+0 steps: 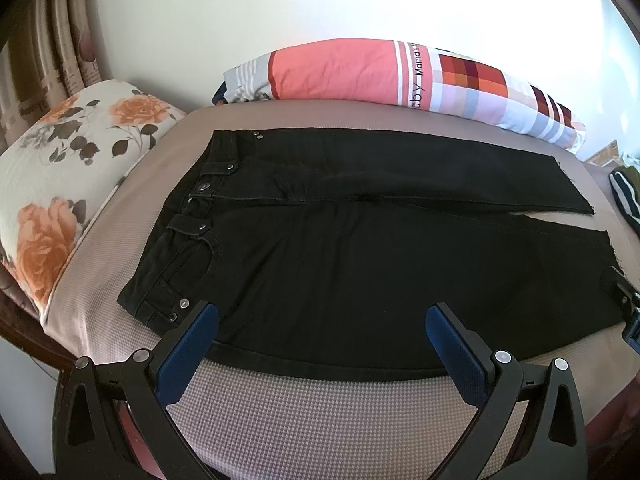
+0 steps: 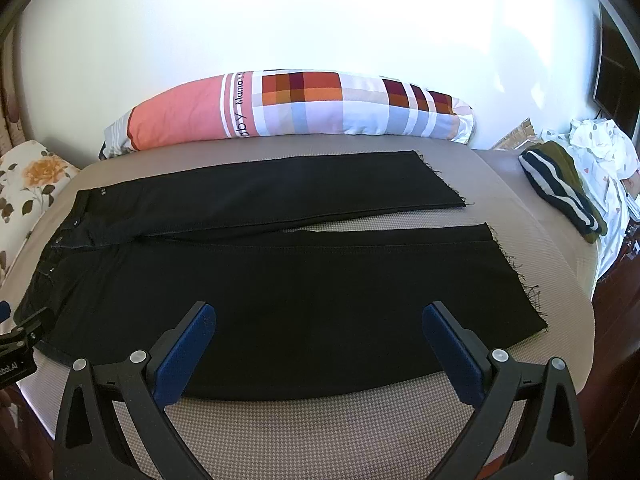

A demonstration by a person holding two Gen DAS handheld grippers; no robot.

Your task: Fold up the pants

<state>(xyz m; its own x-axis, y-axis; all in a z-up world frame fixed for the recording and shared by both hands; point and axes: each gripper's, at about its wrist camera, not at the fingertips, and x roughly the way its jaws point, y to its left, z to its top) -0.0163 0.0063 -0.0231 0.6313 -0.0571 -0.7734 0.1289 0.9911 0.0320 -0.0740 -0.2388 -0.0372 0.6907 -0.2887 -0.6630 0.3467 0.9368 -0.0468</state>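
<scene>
Both hand-held grippers [image 1: 322,316] [image 2: 319,314] hover spread over the near edge of the flat black pants [image 1: 360,264].

Right gripper [image 1: 630,312] (edge-cropped), state unclear

Black denim pants [image 1: 360,264] on a beige woven-check bed [image 1: 320,412]; a coral, white-striped and red-orange plaid bolster pillow [image 1: 360,76]; a white pillow with orange roses [image 1: 68,172].

Home bedroom, bed [image 2: 320,432], floral pillow [image 1: 72,176], patchwork bolster [image 2: 304,108], heaped laundry [image 2: 600,152]
</scene>
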